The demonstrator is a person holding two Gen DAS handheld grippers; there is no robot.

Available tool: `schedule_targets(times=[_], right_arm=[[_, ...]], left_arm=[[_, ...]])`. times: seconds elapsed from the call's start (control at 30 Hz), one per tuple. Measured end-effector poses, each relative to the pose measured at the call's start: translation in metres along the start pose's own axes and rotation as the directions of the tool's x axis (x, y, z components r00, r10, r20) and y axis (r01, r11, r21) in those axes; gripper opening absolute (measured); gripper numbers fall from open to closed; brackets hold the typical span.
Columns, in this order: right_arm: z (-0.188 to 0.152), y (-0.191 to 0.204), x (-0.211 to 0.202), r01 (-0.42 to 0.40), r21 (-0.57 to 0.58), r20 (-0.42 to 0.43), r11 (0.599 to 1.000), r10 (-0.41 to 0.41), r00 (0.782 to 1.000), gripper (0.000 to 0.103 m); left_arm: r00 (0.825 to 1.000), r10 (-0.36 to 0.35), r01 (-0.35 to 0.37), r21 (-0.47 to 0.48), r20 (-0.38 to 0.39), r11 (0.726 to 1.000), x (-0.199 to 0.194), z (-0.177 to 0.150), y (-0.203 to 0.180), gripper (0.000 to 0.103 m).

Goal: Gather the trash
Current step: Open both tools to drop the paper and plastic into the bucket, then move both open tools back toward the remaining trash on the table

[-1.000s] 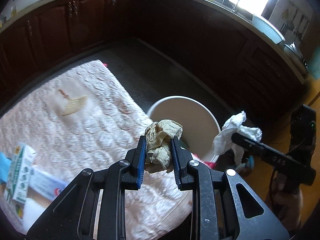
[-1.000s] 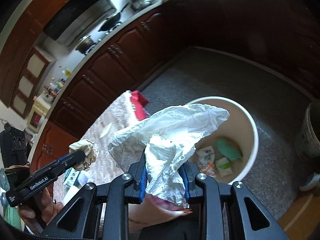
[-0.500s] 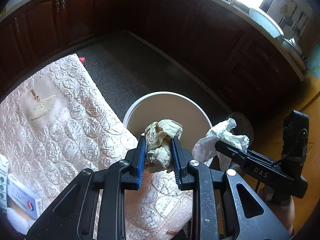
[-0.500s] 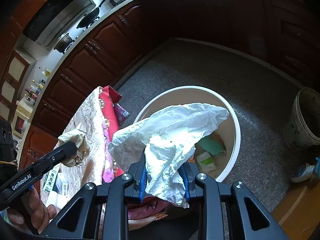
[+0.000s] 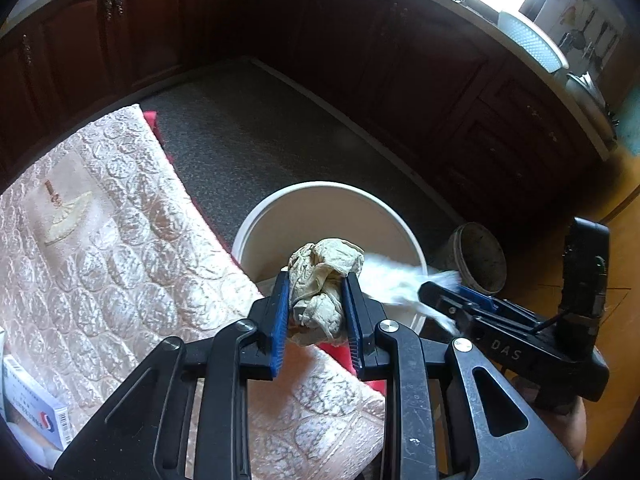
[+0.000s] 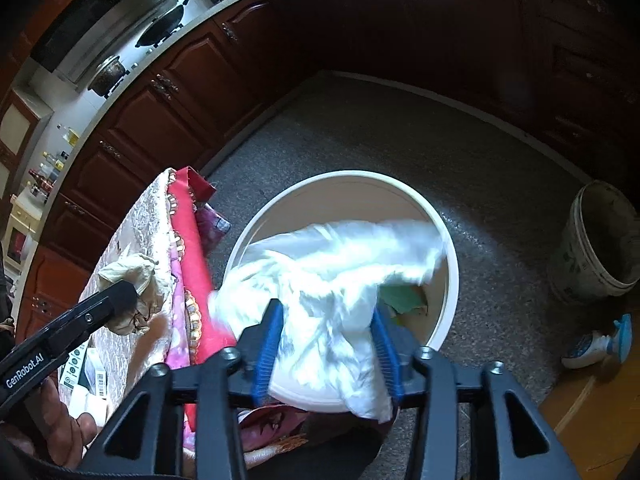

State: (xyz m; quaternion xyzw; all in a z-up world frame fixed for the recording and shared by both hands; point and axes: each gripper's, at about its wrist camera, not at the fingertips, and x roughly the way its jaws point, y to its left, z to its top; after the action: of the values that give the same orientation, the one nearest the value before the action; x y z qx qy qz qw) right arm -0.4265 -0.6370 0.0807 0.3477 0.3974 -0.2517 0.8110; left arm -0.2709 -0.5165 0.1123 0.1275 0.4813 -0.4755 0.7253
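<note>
Hovering above the white bin (image 6: 448,300), the right gripper (image 6: 326,344) was spreading its jaws so the white tissue (image 6: 332,276), blurred and loose between them, could drop inside. Just beside the bin's rim, the left gripper (image 5: 314,308) pinched a beige paper wad (image 5: 320,280), probably next. Only the right wrist view showed 1 green scrap (image 6: 402,300) already in the bin.

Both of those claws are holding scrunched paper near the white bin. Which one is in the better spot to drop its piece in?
The right hand-held gripper: its jaws are opening, white tissue between them, above the white bin. The left hand-held gripper clamps brown paper nearer the bin's edge, by the quilted cloth.
</note>
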Motion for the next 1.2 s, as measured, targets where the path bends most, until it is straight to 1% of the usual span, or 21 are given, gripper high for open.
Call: schedule_targets(times=[0.03,0.1,0.13,0.17,0.23,0.3,0.47,0.7,0.8,0.93,1.13,1.2], right_arm=[[0.0,0.0,0.001,0.006,0.001,-0.003,1.0,-0.006,1.0,0.048],[0.001,-0.001,0.001,0.007,0.004,-0.005,1.0,-0.007,1.0,0.048],[0.001,-0.001,0.001,0.004,0.007,-0.003,1.0,-0.004,1.0,0.048],[0.001,-0.001,0.0,0.006,0.011,-0.001,1.0,-0.006,1.0,0.05],[0.0,-0.002,-0.001,0.008,0.017,0.0,1.0,-0.008,1.0,0.052],[-0.002,-0.004,-0.002,-0.001,0.027,-0.003,1.0,0.001,1.0,0.053],[-0.006,-0.005,-0.002,-0.004,0.04,-0.004,0.999,0.005,1.0,0.056],[-0.012,0.003,-0.006,-0.014,0.024,0.001,1.0,0.014,1.0,0.056],[-0.015,0.012,-0.01,-0.018,0.001,0.008,1.0,0.018,1.0,0.057],[-0.017,0.026,-0.017,-0.016,-0.027,0.023,1.0,0.017,1.0,0.061],[-0.021,0.049,-0.029,-0.035,-0.07,0.039,0.997,0.037,0.999,0.062],[-0.023,0.059,-0.033,-0.041,-0.092,0.045,0.995,0.045,0.998,0.062]], left_arm=[[1.0,-0.003,0.002,0.004,0.005,1.0,0.001,0.0,-0.001,0.027],[1.0,0.002,-0.002,0.008,0.003,1.0,0.004,0.001,-0.003,0.037],[1.0,0.003,-0.003,0.006,0.001,1.0,0.005,0.0,-0.002,0.04],[1.0,0.0,0.0,0.0,-0.002,1.0,0.006,0.0,-0.002,0.045],[1.0,-0.017,0.017,-0.012,-0.008,1.0,0.008,-0.001,-0.001,0.049],[1.0,-0.02,0.019,-0.016,-0.007,1.0,0.009,-0.003,-0.002,0.054],[1.0,-0.016,0.016,-0.031,-0.006,0.999,-0.001,-0.011,0.002,0.054],[0.999,0.022,-0.021,-0.044,0.023,0.999,-0.018,-0.019,0.015,0.054],[0.998,0.039,-0.037,-0.049,0.042,0.998,-0.031,-0.026,0.021,0.054],[0.996,0.063,-0.06,-0.048,0.067,0.997,-0.048,-0.03,0.027,0.054],[0.99,0.098,-0.093,-0.052,0.105,0.994,-0.074,-0.04,0.04,0.054],[0.988,0.106,-0.1,-0.057,0.112,0.993,-0.077,-0.041,0.05,0.054]])
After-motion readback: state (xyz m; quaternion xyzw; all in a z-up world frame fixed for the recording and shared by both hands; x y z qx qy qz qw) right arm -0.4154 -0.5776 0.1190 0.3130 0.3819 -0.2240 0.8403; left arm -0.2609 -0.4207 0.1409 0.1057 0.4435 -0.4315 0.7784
